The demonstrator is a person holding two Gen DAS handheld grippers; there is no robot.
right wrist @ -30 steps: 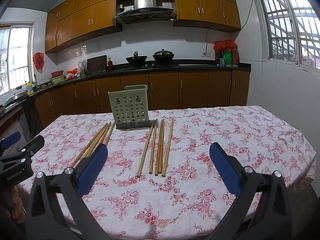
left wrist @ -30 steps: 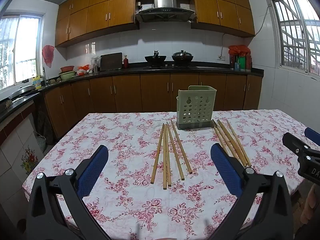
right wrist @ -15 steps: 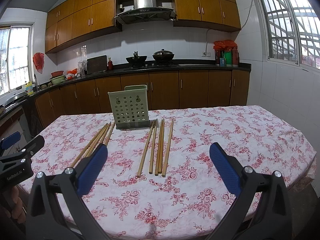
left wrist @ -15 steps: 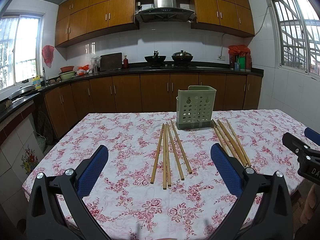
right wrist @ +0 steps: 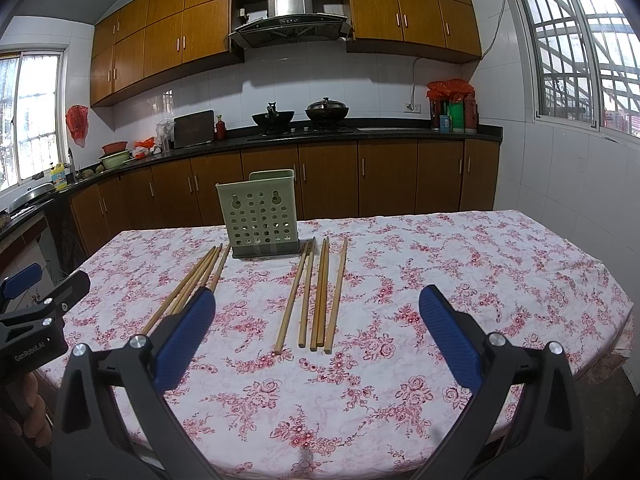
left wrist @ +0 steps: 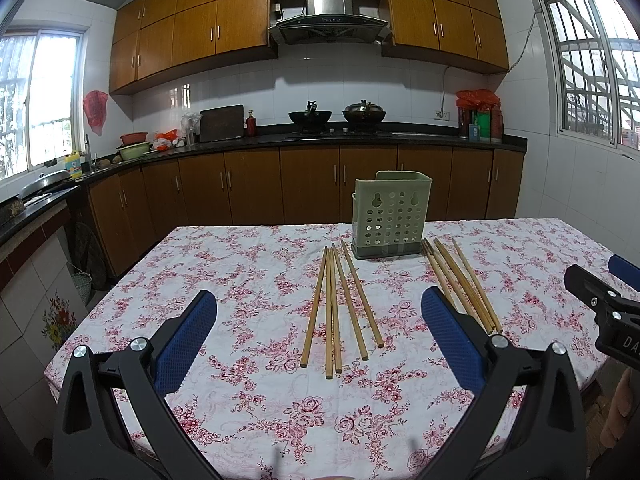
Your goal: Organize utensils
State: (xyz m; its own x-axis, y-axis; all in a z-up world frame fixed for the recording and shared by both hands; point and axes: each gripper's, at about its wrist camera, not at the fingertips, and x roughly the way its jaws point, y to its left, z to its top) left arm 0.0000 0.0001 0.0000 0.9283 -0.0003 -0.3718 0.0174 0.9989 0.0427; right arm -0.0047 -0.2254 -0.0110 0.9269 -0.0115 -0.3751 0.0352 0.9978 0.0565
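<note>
A green perforated utensil holder (left wrist: pixel 390 216) (right wrist: pixel 260 214) stands upright at the far middle of the floral table. Two groups of several wooden chopsticks lie flat in front of it: the left group (left wrist: pixel 340 304) (right wrist: pixel 188 284) and the right group (left wrist: pixel 460 284) (right wrist: pixel 316 292). My left gripper (left wrist: pixel 318 332) is open and empty, hovering above the near table before the left group. My right gripper (right wrist: pixel 316 332) is open and empty, before the right group. Each gripper shows at the edge of the other's view, the right one (left wrist: pixel 604 308) and the left one (right wrist: pixel 36 316).
The table with a pink floral cloth (left wrist: pixel 248 264) has its near edge just under the grippers. Behind it run brown kitchen cabinets and a dark counter (left wrist: pixel 320 140) with woks, a cutting board and bottles. Windows are on both side walls.
</note>
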